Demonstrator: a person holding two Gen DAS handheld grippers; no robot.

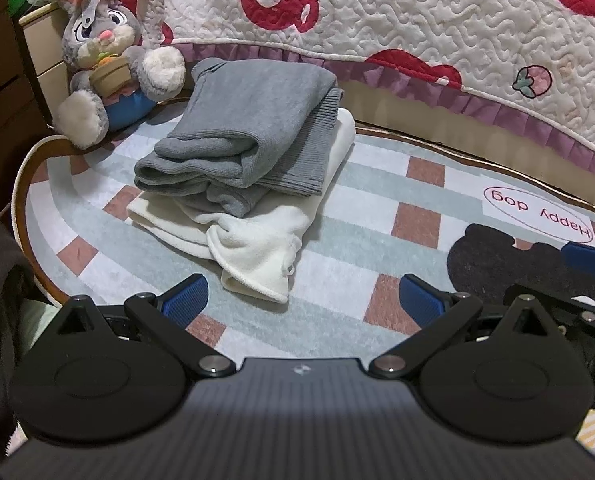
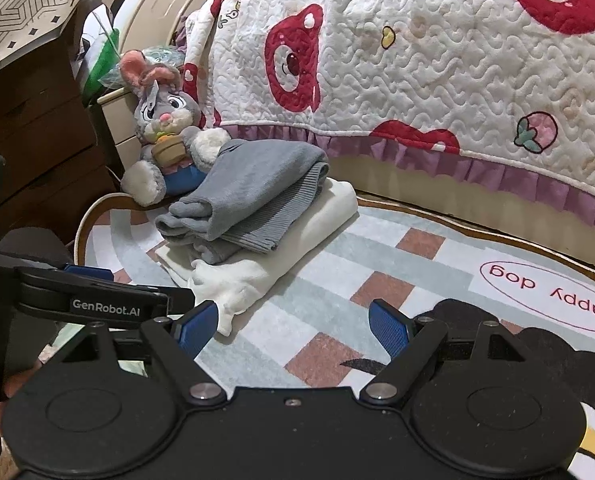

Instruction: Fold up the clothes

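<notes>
Grey knit sweater (image 1: pixel 253 128) lies folded atop a folded white fleece garment (image 1: pixel 257 240), upper left of centre on the checked rug (image 1: pixel 337 240). Both the left gripper (image 1: pixel 303 296) and the right gripper (image 2: pixel 293 320) hang spread and empty, short of the stack. A white sleeve end spills out (tuck it under, I judge). No containers show.
</notes>
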